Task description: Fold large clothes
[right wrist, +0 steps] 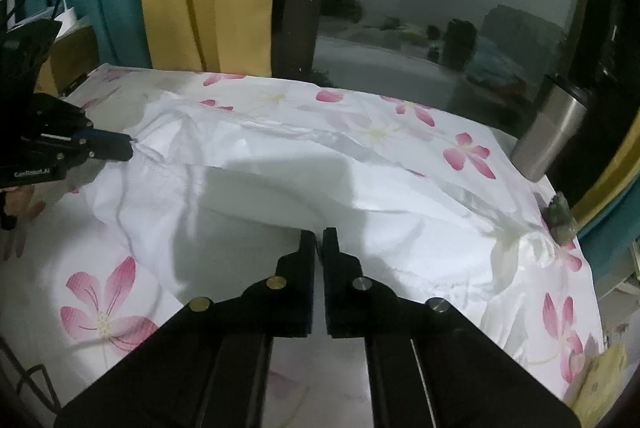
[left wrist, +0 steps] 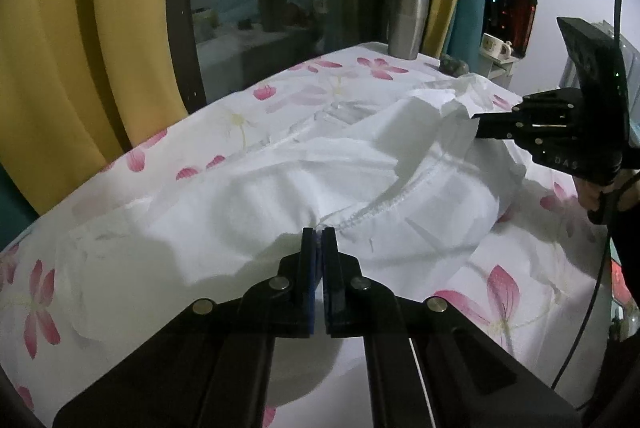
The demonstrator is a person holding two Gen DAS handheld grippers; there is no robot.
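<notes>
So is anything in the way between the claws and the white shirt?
No, nothing visible. The left claw is already shut on the stitched hem of the white garment, and the right claw is shut on the cloth too. The steel tumbler stands off at the table's far edge.

Steel tumbler (left wrist: 406,22) by yellow curtain (left wrist: 72,40), floral sheet (left wrist: 360,68)
</notes>
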